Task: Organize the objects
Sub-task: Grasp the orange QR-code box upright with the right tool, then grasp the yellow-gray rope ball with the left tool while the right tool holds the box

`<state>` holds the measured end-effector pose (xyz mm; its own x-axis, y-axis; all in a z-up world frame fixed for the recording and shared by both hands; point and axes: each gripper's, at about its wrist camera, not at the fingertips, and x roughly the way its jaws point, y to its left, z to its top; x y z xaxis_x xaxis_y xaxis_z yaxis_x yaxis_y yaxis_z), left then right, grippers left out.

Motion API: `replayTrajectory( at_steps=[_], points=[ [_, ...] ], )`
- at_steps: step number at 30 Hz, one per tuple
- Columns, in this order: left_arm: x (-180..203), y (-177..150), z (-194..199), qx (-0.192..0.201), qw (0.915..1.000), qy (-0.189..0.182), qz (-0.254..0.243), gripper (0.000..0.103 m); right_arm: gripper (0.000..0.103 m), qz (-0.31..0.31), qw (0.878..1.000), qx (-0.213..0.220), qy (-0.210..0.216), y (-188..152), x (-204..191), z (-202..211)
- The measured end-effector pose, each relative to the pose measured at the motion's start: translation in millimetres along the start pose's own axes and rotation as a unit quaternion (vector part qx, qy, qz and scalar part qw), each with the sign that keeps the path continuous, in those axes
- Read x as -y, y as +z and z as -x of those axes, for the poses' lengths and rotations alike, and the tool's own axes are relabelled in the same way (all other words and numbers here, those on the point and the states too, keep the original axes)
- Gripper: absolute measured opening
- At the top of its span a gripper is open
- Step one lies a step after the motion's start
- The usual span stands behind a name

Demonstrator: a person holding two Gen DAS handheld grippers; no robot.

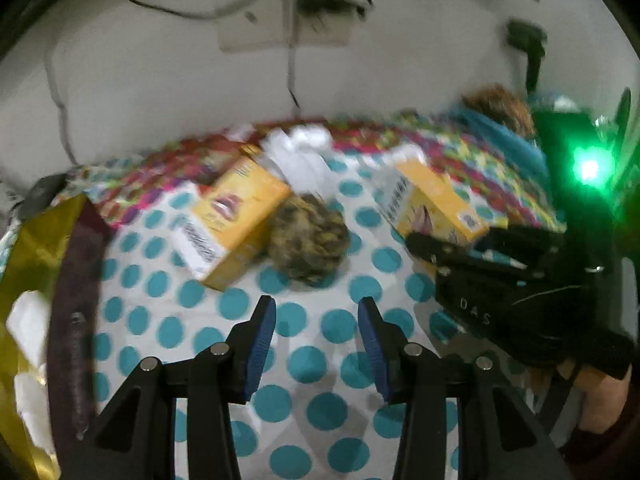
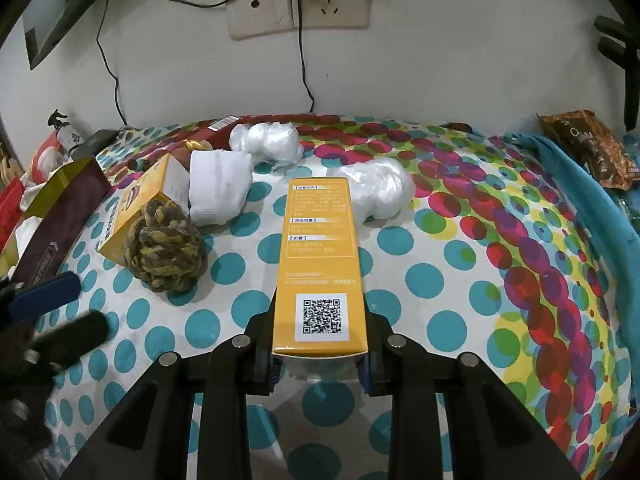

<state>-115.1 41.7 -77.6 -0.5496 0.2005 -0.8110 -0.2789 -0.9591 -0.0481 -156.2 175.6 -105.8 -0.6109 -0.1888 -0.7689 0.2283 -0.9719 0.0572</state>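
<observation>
My right gripper (image 2: 320, 354) is shut on a long yellow box (image 2: 320, 264) with a QR code and holds it over the dotted tablecloth (image 2: 420, 280); the box also shows in the left wrist view (image 1: 432, 204). My left gripper (image 1: 317, 320) is open and empty above the cloth, just short of a brown-yellow rope ball (image 1: 308, 240). A second yellow box (image 1: 236, 224) lies against the ball on its left. In the right wrist view the ball (image 2: 164, 244) and the second box (image 2: 132, 208) sit at the left.
A dark maroon and gold open box (image 2: 60, 208) stands at the left edge. A folded white cloth (image 2: 218, 188) and two clear plastic bundles (image 2: 268, 140) (image 2: 372, 188) lie behind. A brown snack bag (image 2: 588, 148) and teal cloth (image 2: 576, 200) are at the right. Wall sockets and cables hang above.
</observation>
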Motion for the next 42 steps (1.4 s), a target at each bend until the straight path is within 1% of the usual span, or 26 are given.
replayTrajectory(
  at_steps=[1, 3, 5, 6, 8, 10, 14, 18, 24, 27, 29, 31, 33, 35, 37, 38, 42],
  points=[
    [0, 3, -6, -0.014, 0.9996, -0.024, 0.006, 0.044, 0.027, 0.000, 1.000, 0.000, 0.000, 0, 0, 0],
    [-1, 6, -14, -0.028, 0.9978, -0.058, 0.018, 0.044, 0.027, -0.001, 1.000, 0.000, 0.000, 0, -1, 0],
    [-2, 9, -19, -0.031, 0.9968, -0.067, 0.030, 0.044, 0.027, -0.002, 1.000, 0.000, 0.000, 0, -1, 0],
    [-2, 10, -21, -0.032, 0.9966, -0.067, 0.035, 0.044, 0.027, -0.002, 1.000, 0.000, 0.000, 0, -2, 0],
    [-5, 15, -26, -0.032, 0.9971, -0.053, 0.045, 0.044, 0.028, -0.002, 1.000, 0.000, 0.002, 0, -2, -1],
    [-8, 19, -31, -0.033, 0.9969, -0.048, 0.053, 0.048, 0.028, -0.005, 1.000, 0.000, 0.007, 0, -1, -1],
    [-13, 25, -35, -0.020, 0.9981, -0.018, 0.055, 0.049, 0.028, -0.009, 1.000, -0.002, 0.014, 0, 0, -2],
    [-15, 31, -37, -0.012, 0.9984, -0.020, 0.052, 0.054, 0.028, -0.014, 1.000, -0.004, 0.021, 1, 1, -2],
    [-17, 42, -39, -0.005, 0.9986, -0.019, 0.050, 0.057, 0.029, -0.013, 1.000, -0.004, 0.022, 1, -1, -4],
    [-15, 43, -41, -0.002, 0.9993, -0.012, 0.036, 0.060, 0.029, -0.010, 1.000, -0.004, 0.022, 0, -3, -4],
    [-14, 42, -45, -0.004, 0.9996, -0.002, 0.027, 0.060, 0.029, -0.011, 1.000, -0.004, 0.024, 0, -3, -4],
    [-19, 41, -48, -0.002, 0.9994, -0.007, 0.033, 0.060, 0.029, -0.013, 1.000, -0.004, 0.026, 0, -2, -4],
    [-24, 40, -52, -0.003, 0.9992, -0.001, 0.041, 0.060, 0.030, -0.011, 1.000, -0.004, 0.025, 0, -3, -5],
    [-28, 38, -58, -0.015, 0.9989, 0.001, 0.045, 0.060, 0.030, -0.011, 1.000, -0.004, 0.026, 0, -2, -5],
    [-28, 36, -56, -0.008, 0.9993, -0.009, 0.036, 0.060, 0.030, -0.012, 1.000, -0.003, 0.027, -1, -2, -6],
    [-28, 36, -57, -0.013, 0.9993, -0.012, 0.034, 0.060, 0.030, -0.012, 1.000, -0.003, 0.027, -1, -2, -5],
    [-23, 32, -55, -0.011, 0.9997, -0.004, 0.020, 0.060, 0.031, -0.011, 1.000, -0.004, 0.026, 0, -3, -6]
  ],
)
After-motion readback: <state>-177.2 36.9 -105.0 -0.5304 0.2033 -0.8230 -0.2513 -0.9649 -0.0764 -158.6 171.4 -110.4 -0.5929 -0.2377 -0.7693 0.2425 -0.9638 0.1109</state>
